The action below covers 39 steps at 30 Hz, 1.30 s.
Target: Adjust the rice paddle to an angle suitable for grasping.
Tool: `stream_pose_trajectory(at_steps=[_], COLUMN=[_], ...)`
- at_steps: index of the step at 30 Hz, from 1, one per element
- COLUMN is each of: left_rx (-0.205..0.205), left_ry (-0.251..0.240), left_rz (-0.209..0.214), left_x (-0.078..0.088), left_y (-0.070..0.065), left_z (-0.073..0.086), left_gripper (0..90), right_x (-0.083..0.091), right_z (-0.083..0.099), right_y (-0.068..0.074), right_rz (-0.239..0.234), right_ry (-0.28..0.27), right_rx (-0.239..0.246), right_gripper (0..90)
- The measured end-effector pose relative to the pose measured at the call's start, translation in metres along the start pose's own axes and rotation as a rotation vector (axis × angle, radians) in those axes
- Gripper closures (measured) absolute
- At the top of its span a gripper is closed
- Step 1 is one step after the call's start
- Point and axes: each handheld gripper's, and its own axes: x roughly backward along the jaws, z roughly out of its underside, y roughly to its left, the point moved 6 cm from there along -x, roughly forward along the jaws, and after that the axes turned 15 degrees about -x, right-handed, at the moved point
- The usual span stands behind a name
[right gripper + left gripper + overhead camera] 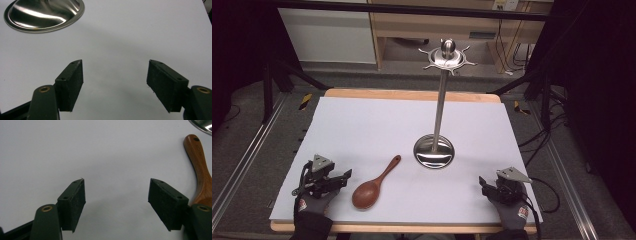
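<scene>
Fingers [72,203] on your left gripper [343,176] stand wide apart with nothing between them, and the right gripper [482,183] is just as open and just as empty over bare white surface. Both rest near the table's front edge, one toward each front corner.

The wooden spoon [373,185] lies just right of your left gripper, bowl toward the front edge and handle angled away toward the stand's round base [434,151]. In the left gripper view its handle [200,167] runs along the outside of the right-hand pad, so you aren't lined up on it yet.

My reading is that the spoon is to be picked up, probably to hang on the utensil stand [439,107]. Shift the left gripper sideways until the handle sits between the pads, then close across the narrow neck rather than the bowl (the rounded bowl would likely slip). Keep the pads square to the handle so it doesn't pivot as you lift.

Watch the base: the handle tip lies near it, though I can't tell if they touch. The hooks [447,54] ring the top of the tall post, so bring the spoon in from the side.
</scene>
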Motion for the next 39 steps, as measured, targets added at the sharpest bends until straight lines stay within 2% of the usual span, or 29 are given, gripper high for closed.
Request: stream_pose_trajectory(at_steps=[4,11,20,30,39], left_rx=[0.009,-0.006,-0.034,-0.092,-0.119], left_ry=[-0.013,-0.007,-0.020,0.002,0.009], left_rz=[0.003,0.013,0.037,0.080,0.110], left_x=[0.005,0.009,0.015,0.015,0.015], left_y=[0.000,-0.003,-0.011,-0.025,-0.038], left_z=[-0.004,-0.008,-0.019,-0.029,-0.037], left_gripper=[30.1,29.2,29.5,29.7,29.4], right_x=[-0.001,0.000,0.004,0.005,0.004], right_z=[0.001,0.001,-0.001,-0.002,-0.001], right_y=[0.002,0.004,0.003,0.003,0.003], right_rz=[0.005,0.017,0.035,0.039,0.045], right_ry=[0.003,0.004,-0.031,-0.034,-0.024], right_rx=[0.007,0.016,0.017,0.021,0.031], right_gripper=[27.9,26.7,26.8,27.2,27.4])
